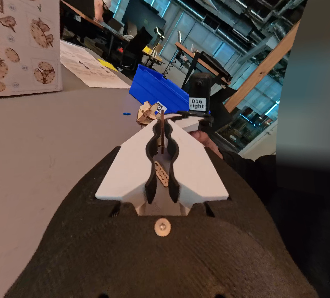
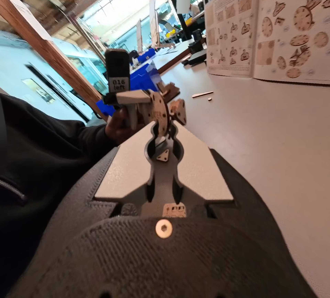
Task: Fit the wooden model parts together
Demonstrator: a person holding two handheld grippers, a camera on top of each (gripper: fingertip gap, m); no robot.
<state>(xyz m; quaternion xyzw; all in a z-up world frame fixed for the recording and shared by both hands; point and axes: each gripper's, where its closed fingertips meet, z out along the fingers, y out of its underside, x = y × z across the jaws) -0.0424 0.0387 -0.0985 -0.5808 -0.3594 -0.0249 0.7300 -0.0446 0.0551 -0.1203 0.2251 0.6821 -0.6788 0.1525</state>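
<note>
Plywood, thin and laser-cut, sat at the centre of both views. Nearest, the left gripper [image 1: 162, 125] was clenched on the edge of a round wooden disc [image 1: 162, 128], its black pads pressed to either face so that only the dark rim showed in its own view. A small slotted wooden strip [image 1: 161, 173] lay on the grey table [image 1: 53, 146] under those fingers.

From the right wrist view the same disc [image 2: 159, 114] showed its pale face, dotted with holes. The right gripper [image 2: 162, 129] was closed around the disc's lower edge and a stem behind it; whether its pads pressed could not be told. A triangular wooden part [image 2: 178, 111] hung on the disc's far side, and a small triangular plate [image 2: 162, 157] lay on the table below.

Beyond, a wooden subassembly [image 1: 145, 113] rested just before a blue bin [image 1: 157, 86]. Farther off stood an open instruction booklet [image 2: 267, 30], with a flat wooden stick [image 2: 202, 94] lying near it.
</note>
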